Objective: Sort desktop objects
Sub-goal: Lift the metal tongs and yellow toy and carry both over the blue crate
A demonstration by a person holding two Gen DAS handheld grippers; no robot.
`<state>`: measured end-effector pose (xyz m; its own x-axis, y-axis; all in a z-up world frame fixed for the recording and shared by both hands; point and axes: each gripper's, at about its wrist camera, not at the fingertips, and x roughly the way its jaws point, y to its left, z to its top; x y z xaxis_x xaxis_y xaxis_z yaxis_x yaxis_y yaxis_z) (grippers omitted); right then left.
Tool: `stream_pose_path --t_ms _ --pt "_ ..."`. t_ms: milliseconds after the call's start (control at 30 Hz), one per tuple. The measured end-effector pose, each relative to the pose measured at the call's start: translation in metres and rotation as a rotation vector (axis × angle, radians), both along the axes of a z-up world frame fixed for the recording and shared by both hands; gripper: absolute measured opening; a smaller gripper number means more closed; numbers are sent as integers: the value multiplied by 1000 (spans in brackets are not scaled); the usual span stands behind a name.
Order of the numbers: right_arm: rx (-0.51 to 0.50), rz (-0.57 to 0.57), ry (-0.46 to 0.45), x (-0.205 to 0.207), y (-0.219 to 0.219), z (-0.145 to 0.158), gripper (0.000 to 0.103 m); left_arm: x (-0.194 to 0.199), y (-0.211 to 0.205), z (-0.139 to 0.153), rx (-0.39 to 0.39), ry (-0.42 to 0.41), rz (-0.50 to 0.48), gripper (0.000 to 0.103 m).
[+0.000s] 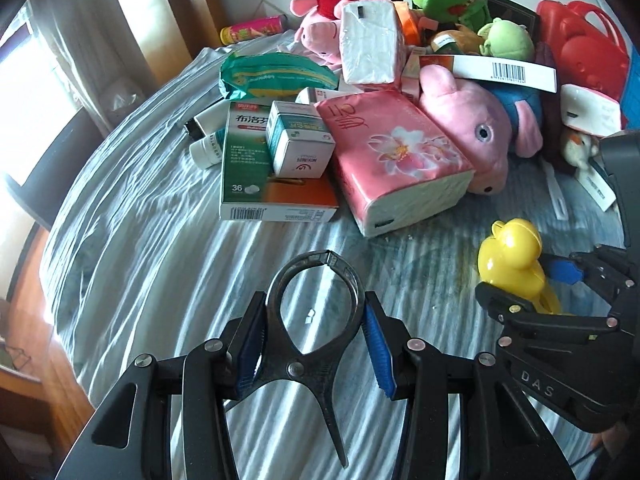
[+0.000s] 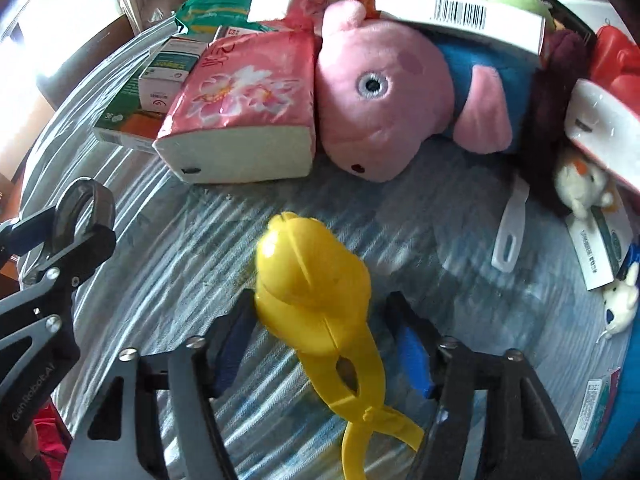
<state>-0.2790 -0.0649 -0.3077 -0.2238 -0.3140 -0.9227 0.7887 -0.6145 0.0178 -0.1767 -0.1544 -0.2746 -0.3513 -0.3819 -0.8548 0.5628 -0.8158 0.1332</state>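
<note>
Black tongs gripped by left fingers, right fingers open around yellow duck clip — "DAS".

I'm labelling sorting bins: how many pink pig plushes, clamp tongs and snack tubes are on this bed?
Pink pig plushes: 2 (rear pig plush, front pig plush)
Clamp tongs: 2 (black tongs, yellow duck tongs)
Tubes: 1 (snack tube)
Total: 5

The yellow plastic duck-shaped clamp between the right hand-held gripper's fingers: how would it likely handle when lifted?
The yellow plastic duck-shaped clamp looks rigid, hollow and probably light. Its glossy, rounded head may slip between the pads. The hinged scissor handles could swing or splay under the squeeze.
</note>
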Motion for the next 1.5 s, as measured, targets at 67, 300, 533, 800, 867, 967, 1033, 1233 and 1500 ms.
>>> stream_pose_path --t_ms 67,300,533,800,867,967,1033,1233,1500 --pt "-28 -5 0 1 2 7 54 1 0 4 -5 10 2 46" --pt "-179 -18 96 13 12 75 54 -2 5 46 -40 100 -22 46" --pt "-298 -89 197 17 25 148 54 -3 11 106 -103 215 -62 46" --pt "-352 -179 315 29 44 226 54 -1 31 164 -143 321 -152 46" --pt "-352 -207 332 34 51 240 54 1 35 174 -146 342 -173 46" --pt "-347 -245 355 39 60 258 54 3 41 191 -145 377 -210 46" --pt "-339 -265 375 43 66 269 54 4 46 201 -148 399 -231 46" --pt "-362 -306 428 51 91 309 54 1 69 238 -158 469 -281 46" --pt "-445 -399 577 36 165 387 54 -26 137 295 -204 572 -343 46"
